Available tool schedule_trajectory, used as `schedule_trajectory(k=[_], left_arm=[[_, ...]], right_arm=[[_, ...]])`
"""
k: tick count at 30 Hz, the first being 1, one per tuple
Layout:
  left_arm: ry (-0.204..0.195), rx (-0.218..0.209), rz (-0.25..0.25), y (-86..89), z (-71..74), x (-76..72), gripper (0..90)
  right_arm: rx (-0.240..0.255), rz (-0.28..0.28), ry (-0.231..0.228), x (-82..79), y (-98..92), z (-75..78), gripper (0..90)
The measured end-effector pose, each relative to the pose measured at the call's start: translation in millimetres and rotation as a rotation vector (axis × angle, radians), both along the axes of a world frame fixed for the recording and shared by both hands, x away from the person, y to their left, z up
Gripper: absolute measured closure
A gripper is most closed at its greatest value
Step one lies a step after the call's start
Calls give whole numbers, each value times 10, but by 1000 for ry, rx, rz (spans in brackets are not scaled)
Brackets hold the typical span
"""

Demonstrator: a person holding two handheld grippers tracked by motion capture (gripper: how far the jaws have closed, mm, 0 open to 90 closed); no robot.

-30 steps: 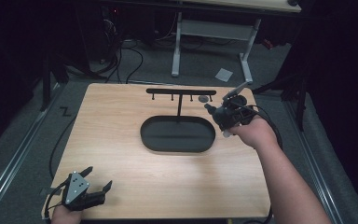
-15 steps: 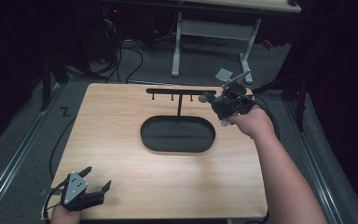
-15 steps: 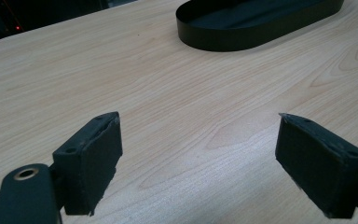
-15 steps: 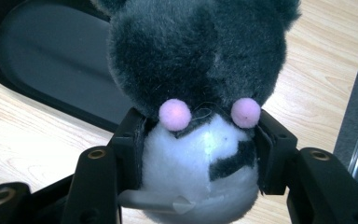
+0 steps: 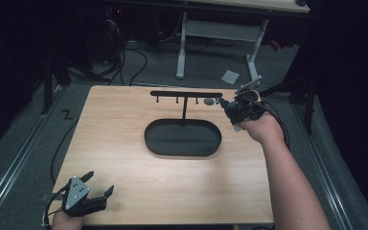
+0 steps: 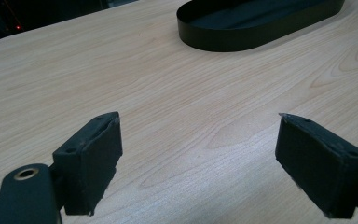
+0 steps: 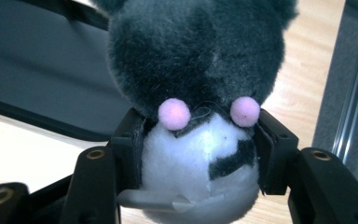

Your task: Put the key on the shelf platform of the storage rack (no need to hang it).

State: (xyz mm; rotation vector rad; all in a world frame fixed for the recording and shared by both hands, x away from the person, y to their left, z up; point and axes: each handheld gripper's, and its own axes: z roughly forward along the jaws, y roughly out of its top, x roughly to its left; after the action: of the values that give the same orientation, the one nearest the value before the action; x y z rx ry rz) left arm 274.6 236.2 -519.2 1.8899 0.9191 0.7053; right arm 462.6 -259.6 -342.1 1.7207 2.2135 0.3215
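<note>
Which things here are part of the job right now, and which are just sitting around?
In play:
- plush toy, clamped in the right gripper
- black hook rack
- oval tray

Idle:
- left gripper, open, at the table's near corner
- paper scrap on floor

Surface: wooden table [image 5: 124, 143], pale grain.
Centre: 1 black oval tray [image 5: 182, 138].
12 o'clock: 1 black T-shaped rack [image 5: 186, 94], post rising behind the tray.
</note>
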Motion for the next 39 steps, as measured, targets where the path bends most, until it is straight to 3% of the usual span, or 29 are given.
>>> schedule_trajectory(k=[3, 4, 8, 10, 16, 19, 30, 39], left_arm=[[1, 2, 0, -5, -6, -3, 152], [1, 3, 0, -9, -8, -4, 152], [1, 2, 5, -9, -8, 2, 152], [0, 0, 4, -8, -8, -1, 152], [-3, 2, 3, 5, 1, -12, 152], [-5, 4, 2, -4, -1, -8, 152], [-10, 5, 3, -14, -1, -4, 152], [-8, 12, -4, -39, -10, 7, 152]], right_arm=[[11, 5, 2, 9, -2, -163, 447], [-10, 16, 9, 19, 13, -260, 434], [-5, 9, 0, 41, 23, -359, 425], [-4, 9, -2, 47, 21, -370, 423], [-33, 5, -7, 55, 31, -429, 293], [-22, 11, -17, 33, 30, -434, 293], [-21, 56, 17, -37, 72, -561, 289], [-35, 79, 37, -195, 86, -676, 250]])
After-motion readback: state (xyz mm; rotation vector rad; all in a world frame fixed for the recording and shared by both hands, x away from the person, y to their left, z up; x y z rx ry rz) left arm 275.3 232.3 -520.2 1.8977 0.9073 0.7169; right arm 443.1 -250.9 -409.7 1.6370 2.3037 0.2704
